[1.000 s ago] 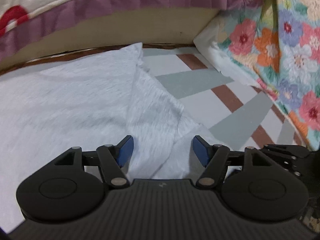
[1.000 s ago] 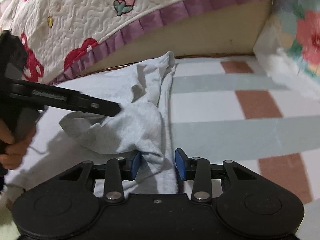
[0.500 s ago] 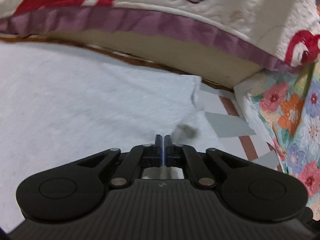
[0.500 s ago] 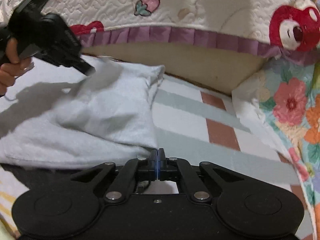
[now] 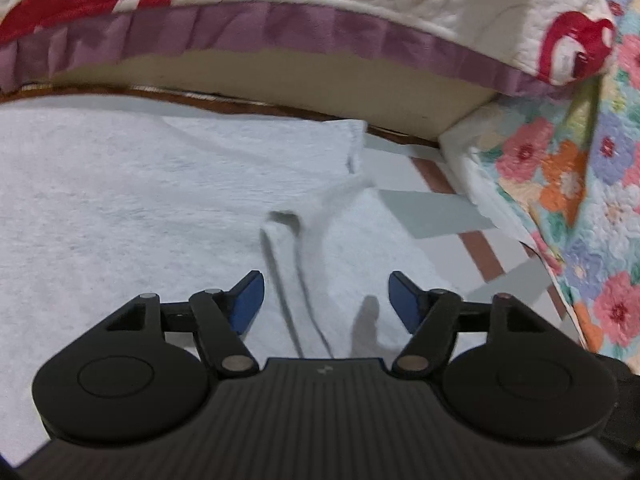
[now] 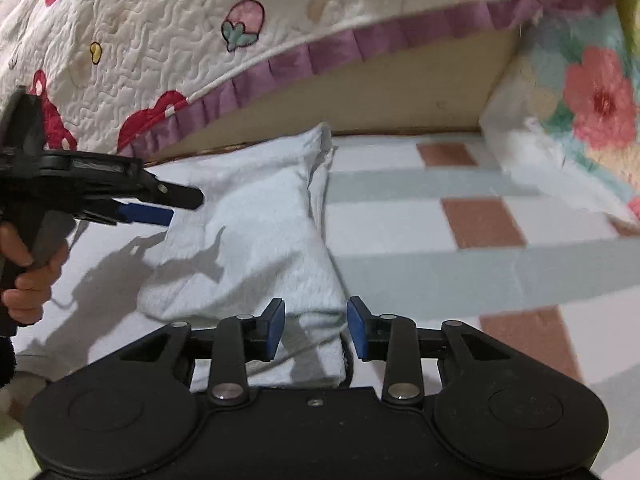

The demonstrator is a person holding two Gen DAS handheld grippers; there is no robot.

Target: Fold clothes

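A pale grey garment point(image 5: 140, 208) lies spread on the checked floor mat, its right side folded over onto the body point(image 6: 256, 240). In the left wrist view my left gripper point(image 5: 326, 300) is open above the folded edge, a raised crease point(image 5: 288, 232) of cloth running between the blue pads without being pinched. My right gripper point(image 6: 316, 326) is open too, its pads either side of the fold's near corner. The left gripper point(image 6: 160, 206) also shows from the side in the right wrist view, over the far left part of the fold, held by a hand point(image 6: 28, 276).
A quilted cover with a purple frill point(image 5: 320, 24) hangs over a beige base point(image 6: 360, 92) just beyond the garment. A floral quilt point(image 5: 580, 184) crowds the right side. The grey, white and brown checked mat point(image 6: 460, 232) stretches to the right of the cloth.
Both grippers were shut on the cloth half a second ago and now stand open. The lifted side of the garment has dropped flat onto the body as a fold.
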